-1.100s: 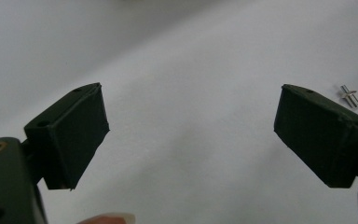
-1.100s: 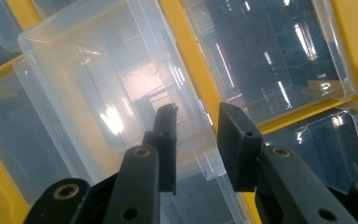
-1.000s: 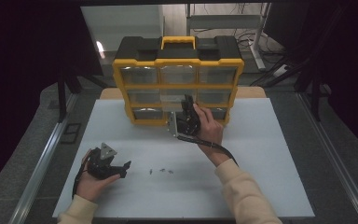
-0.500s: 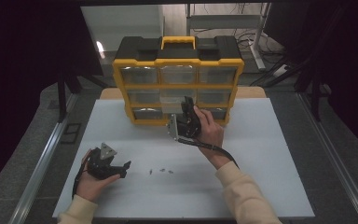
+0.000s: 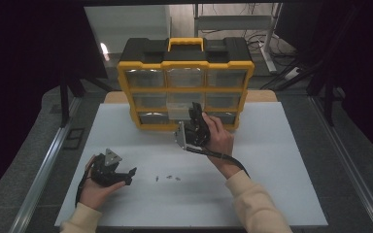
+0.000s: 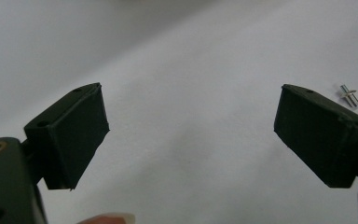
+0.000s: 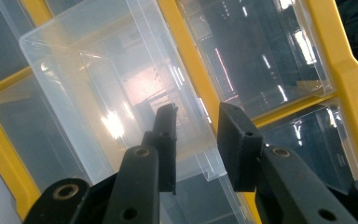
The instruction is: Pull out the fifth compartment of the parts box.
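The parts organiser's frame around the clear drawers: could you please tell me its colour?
Yellow, on the plastic parts organiser with a black top; the high view shows it best.

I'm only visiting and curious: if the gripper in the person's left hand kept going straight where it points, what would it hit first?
Probably nothing but the bare white table. The left gripper has its jaws wide apart, and a small metal pin lies off to one side of their line, though depth is hard to judge.
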The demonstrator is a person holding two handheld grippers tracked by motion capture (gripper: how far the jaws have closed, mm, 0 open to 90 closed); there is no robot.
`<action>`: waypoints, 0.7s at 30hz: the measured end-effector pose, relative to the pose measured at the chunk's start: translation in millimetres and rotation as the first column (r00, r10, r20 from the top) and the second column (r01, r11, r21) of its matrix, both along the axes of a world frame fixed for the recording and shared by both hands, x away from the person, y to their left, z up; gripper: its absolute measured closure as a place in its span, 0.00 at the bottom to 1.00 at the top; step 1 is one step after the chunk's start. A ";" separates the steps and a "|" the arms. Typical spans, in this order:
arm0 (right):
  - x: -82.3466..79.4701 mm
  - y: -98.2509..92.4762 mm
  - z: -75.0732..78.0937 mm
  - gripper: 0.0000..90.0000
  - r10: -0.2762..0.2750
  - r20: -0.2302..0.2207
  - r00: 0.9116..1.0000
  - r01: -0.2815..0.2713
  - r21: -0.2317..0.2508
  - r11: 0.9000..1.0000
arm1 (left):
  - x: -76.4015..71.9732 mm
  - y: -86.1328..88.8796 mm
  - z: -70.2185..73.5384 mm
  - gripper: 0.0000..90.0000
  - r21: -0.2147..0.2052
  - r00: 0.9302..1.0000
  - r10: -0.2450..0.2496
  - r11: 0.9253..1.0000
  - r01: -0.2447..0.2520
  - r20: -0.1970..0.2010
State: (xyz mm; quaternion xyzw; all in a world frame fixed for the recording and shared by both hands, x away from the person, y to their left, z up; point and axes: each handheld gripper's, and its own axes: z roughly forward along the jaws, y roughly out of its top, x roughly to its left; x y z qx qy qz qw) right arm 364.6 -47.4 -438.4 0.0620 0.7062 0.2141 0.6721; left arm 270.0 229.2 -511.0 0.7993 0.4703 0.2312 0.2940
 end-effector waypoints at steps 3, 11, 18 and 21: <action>-0.9 -0.1 0.0 0.77 0.001 0.002 1.000 -0.001 -0.001 1.000 | 0.0 -0.1 0.0 0.11 0.000 1.000 0.000 1.000 0.000 0.000; -3.8 -0.7 -0.2 0.77 0.001 0.001 1.000 -0.001 0.003 1.000 | -0.2 0.3 0.1 0.11 -0.001 1.000 0.002 1.000 -0.002 0.000; -7.3 -1.1 -0.8 0.77 0.004 0.001 1.000 -0.004 0.012 1.000 | -0.2 0.0 0.0 0.11 -0.001 1.000 0.001 1.000 -0.001 0.002; -8.5 -1.3 -0.8 0.77 0.005 0.001 1.000 -0.005 0.012 1.000 | -0.2 0.0 0.0 0.11 0.000 1.000 0.001 1.000 -0.001 0.001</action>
